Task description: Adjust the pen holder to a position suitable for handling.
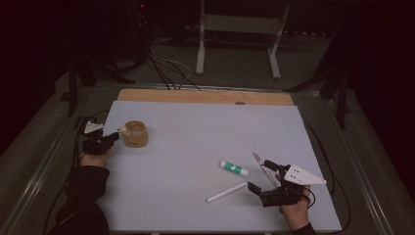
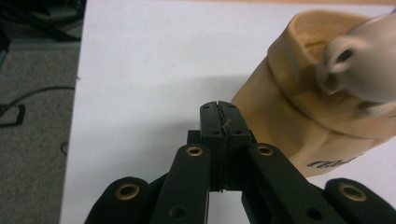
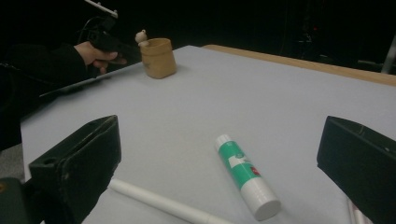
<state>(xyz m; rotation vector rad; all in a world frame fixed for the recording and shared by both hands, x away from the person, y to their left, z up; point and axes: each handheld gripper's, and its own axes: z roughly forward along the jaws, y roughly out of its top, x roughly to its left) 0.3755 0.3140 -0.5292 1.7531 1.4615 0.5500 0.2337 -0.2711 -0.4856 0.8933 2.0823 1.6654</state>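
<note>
Closest to us, the left gripper point(image 2: 219, 109) has its 2 black jaws pressed together with nothing between them. The tan cup point(image 2: 289, 121) stands just beside those tips, on their right in the left gripper view, and we cannot tell whether they touch its wall. A small pale bear figure point(image 2: 359, 65) sits on the cup's rim, on the side facing this gripper. From above, the cup is upright near the left edge of the grey table point(image 1: 195, 122).

We reckon the coming move turns on the other hand. The right gripper point(image 3: 219, 122) has its 2 jaws spread wide and holds nothing. The green and white glue stick point(image 3: 240, 175) lies flat on the table, well apart from the cup, toward the person's right and nearer the person's edge. In the right gripper view it lies ahead of the open jaws and between their lines. Its long axis runs roughly away from the camera, white end nearest. Jaws closing from there would meet it across its width, which looks like the easy grip to us.

A white pen point(image 1: 226, 192) lies farther from the cup than the glue stick, closer to the near edge, slanted, just beside 1 jaw of the right gripper. The right hand is plainly the nearer one to the glue stick, and the left is nearer to the cup.
</note>
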